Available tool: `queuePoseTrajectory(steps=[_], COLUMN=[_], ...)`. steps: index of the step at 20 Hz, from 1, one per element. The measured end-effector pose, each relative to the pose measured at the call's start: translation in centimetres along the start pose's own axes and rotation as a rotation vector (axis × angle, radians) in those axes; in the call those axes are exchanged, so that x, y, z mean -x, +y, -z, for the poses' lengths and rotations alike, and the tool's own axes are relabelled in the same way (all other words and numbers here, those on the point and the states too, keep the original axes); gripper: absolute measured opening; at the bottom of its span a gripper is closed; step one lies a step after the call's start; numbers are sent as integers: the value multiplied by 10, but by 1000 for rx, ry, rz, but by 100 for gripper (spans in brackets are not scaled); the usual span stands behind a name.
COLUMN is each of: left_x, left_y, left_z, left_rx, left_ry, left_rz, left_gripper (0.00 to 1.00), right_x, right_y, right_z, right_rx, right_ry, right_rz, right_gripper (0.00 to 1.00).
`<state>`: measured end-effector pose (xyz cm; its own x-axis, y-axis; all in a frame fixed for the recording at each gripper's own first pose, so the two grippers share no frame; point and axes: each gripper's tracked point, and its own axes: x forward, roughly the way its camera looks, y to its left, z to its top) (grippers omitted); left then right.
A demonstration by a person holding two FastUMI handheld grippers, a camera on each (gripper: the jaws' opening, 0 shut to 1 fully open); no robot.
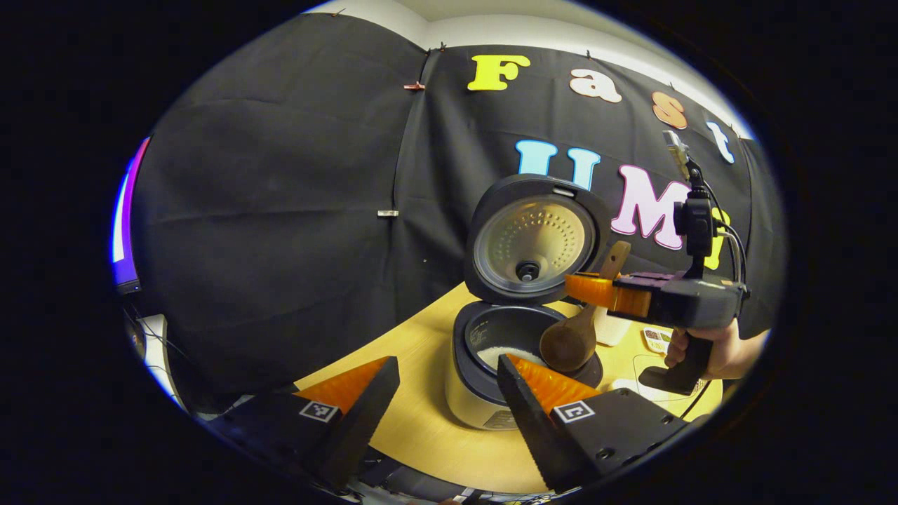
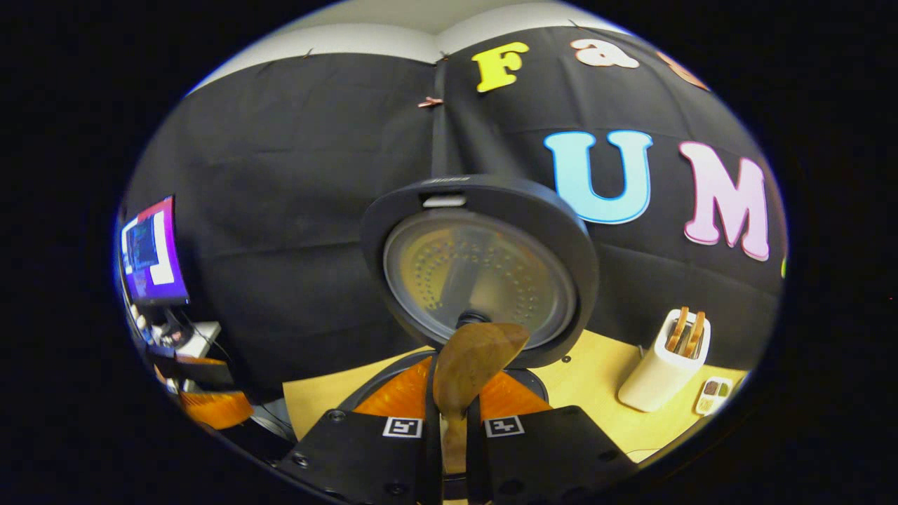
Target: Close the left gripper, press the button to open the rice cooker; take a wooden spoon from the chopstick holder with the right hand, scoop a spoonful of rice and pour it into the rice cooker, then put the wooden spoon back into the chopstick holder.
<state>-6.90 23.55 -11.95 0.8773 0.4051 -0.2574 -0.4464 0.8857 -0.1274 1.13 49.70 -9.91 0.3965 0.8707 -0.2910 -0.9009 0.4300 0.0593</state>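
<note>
The rice cooker (image 1: pixel 484 400) stands on the wooden table with its lid (image 1: pixel 533 242) raised; white rice lies in the inner pot (image 1: pixel 501 351). My right gripper (image 1: pixel 589 291), held by a hand (image 1: pixel 729 351), is shut on the handle of the wooden spoon (image 1: pixel 572 340), whose bowl hangs tilted down over the cooker's right rim. In the right gripper view the right gripper (image 2: pixel 456 382) clamps the spoon (image 2: pixel 473 358) in front of the lid (image 2: pixel 484 273). My left gripper (image 1: pixel 449 375) stands open just in front of the cooker, holding nothing. The white chopstick holder (image 2: pixel 663 368) stands to the right.
A small dish (image 2: pixel 712 396) with dark contents lies beside the chopstick holder. A lit monitor (image 2: pixel 151 252) and cables stand off the table's left side. The left gripper (image 2: pixel 210 407) shows low at the left in the right gripper view. Bare tabletop (image 1: pixel 421 428) lies before the cooker.
</note>
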Motion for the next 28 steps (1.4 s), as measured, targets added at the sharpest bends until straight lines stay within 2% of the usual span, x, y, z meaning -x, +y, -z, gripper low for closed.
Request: queuePoseTrajectory(steps=[1, 2, 7, 10, 11, 12, 14, 18, 19, 21, 23, 24, 28], left_x=[2, 3, 10, 11, 9, 9, 6, 1, 1, 2, 3, 5, 11], left_y=[-5, -10, -38, -58, -65, -71, -86, -117, -126, -145, -160, -166, -182], left_z=[0, 0, -2, -9, -10, -12, -15, -17, -16, -15, -15, -14, -15], left_rx=[5, 13, 34, 32, 30, 27, 25, 41, 54, 79, 83, 79, 67], left_ry=[-1, 0, -6, -18, -20, -22, -23, -19, -14, -7, -5, -1, 8], left_rz=[6, 13, 46, 70, 78, 84, 100, 128, 133, 147, 146, 144, 123], left_gripper=[95, 95, 95, 95, 92, 95, 95, 95, 92, 95, 92, 95, 95], right_x=[3, 8, 52, 90, 105, 121, 153, 219, 236, 269, 298, 312, 355], right_y=[-7, -15, -71, -126, -147, -164, -199, -276, -294, -327, -359, -373, -425], right_z=[-6, -17, -41, -50, -50, -50, -49, -36, -32, -26, -20, -15, 12], right_rx=[-40, -79, -259, -340, -351, -359, -392, -446, -461, -494, -526, -547, -624], right_ry=[-13, -24, -88, -117, -122, -131, -159, -205, -212, -235, -263, -274, -309], right_rz=[15, 32, 144, 244, 286, 328, 408, 573, 613, 690, 765, 800, 924], right_gripper=[13, 17, 17, 17, 17, 17, 18, 17, 17, 17, 17, 17, 18])
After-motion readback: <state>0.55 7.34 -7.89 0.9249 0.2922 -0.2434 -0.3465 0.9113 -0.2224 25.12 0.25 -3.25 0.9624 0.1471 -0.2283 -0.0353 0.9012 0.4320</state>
